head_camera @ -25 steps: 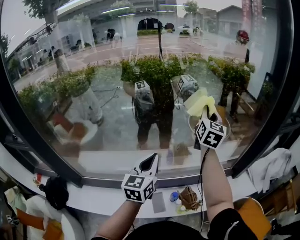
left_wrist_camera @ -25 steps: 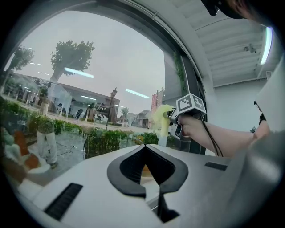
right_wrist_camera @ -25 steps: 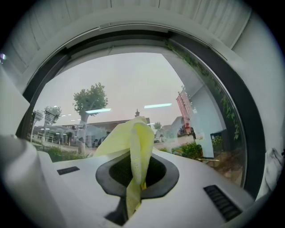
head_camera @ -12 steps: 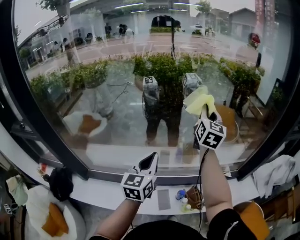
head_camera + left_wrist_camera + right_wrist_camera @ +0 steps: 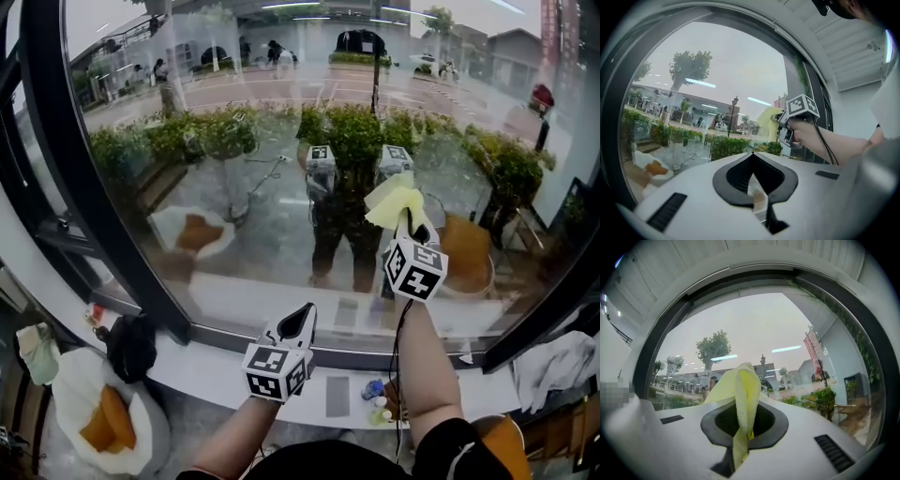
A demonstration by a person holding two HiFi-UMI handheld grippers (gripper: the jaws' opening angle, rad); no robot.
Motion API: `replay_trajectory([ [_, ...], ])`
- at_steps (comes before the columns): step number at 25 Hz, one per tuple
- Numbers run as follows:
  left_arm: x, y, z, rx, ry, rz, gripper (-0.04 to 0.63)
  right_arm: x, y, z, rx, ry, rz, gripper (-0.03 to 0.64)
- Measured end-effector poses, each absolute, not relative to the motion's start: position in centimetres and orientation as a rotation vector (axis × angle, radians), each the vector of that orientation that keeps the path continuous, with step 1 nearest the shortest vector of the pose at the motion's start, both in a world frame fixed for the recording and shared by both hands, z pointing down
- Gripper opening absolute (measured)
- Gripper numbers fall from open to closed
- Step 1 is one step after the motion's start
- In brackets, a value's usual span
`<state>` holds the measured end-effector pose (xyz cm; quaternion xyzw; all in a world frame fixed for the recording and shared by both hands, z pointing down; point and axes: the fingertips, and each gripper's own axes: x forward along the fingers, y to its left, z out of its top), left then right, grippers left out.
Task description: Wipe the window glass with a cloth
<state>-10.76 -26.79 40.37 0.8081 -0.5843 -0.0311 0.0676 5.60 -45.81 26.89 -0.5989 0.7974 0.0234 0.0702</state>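
The right tool grips a yellow cloth, held up at the window glass. The left tool hangs lower near the sill, jaws together, empty.

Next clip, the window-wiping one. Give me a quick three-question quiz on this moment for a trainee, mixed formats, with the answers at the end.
1. Multiple choice: which tool grips the folded pale-yellow cloth?
A) the left gripper
B) the right gripper
C) neither
2. True or false: the left gripper's jaws are clamped on a second cloth.
3. Fill in: in the head view, the left gripper sits ____ than the right gripper, by the white window sill below the large window glass.

Key
1. B
2. False: its jaws are together with nothing between them.
3. lower
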Motion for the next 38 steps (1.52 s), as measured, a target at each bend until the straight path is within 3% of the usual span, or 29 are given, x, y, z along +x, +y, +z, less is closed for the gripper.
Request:
replay_trajectory([
  [38,-35.8,-18.8,43.0,2.170,-2.048,-0.111,0.006,-26.4,-41.8,28.6,-1.521,2.619,0.070,0.032],
])
